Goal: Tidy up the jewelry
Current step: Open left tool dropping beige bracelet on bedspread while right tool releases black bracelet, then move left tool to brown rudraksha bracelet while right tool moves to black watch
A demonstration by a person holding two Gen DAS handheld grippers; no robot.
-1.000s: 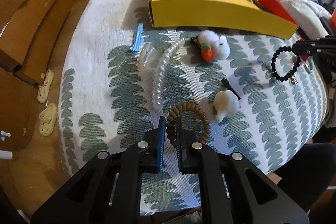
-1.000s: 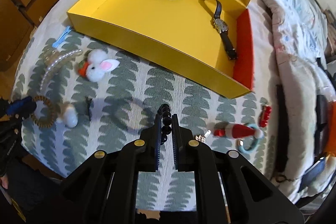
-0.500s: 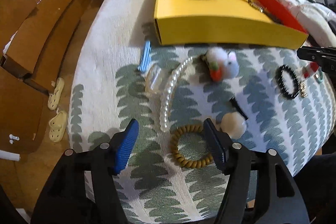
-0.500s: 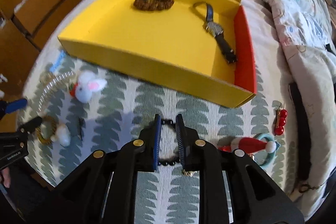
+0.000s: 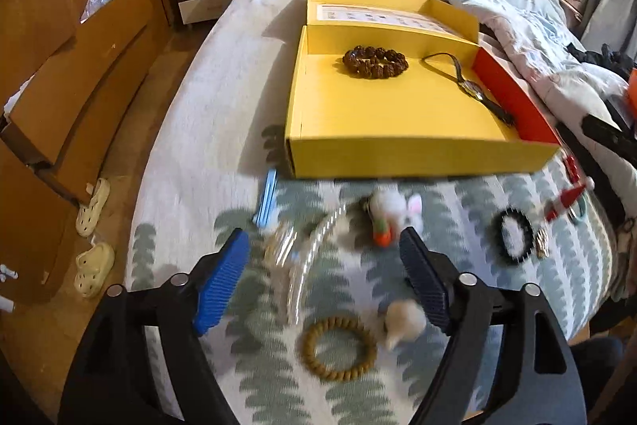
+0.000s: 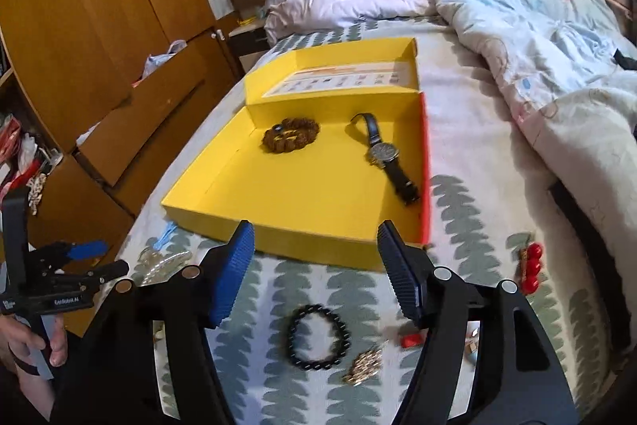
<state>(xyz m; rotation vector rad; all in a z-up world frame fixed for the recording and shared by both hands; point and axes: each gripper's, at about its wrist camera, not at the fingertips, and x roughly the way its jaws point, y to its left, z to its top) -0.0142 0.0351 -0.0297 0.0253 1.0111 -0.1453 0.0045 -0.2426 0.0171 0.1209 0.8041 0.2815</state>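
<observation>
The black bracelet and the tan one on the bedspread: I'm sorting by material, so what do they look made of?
The black bracelet looks like polished stone or glass: round glossy beads with highlights. The tan bracelet looks like matte wood: dull brown disc-like beads, though motion blur leaves that uncertain.

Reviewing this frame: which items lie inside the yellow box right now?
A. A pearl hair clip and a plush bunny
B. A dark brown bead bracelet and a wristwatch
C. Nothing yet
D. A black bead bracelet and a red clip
B: the right wrist view shows the dark brown bead bracelet and the wristwatch on the floor of the yellow box; the black bead bracelet lies on the bedspread outside it.
</observation>
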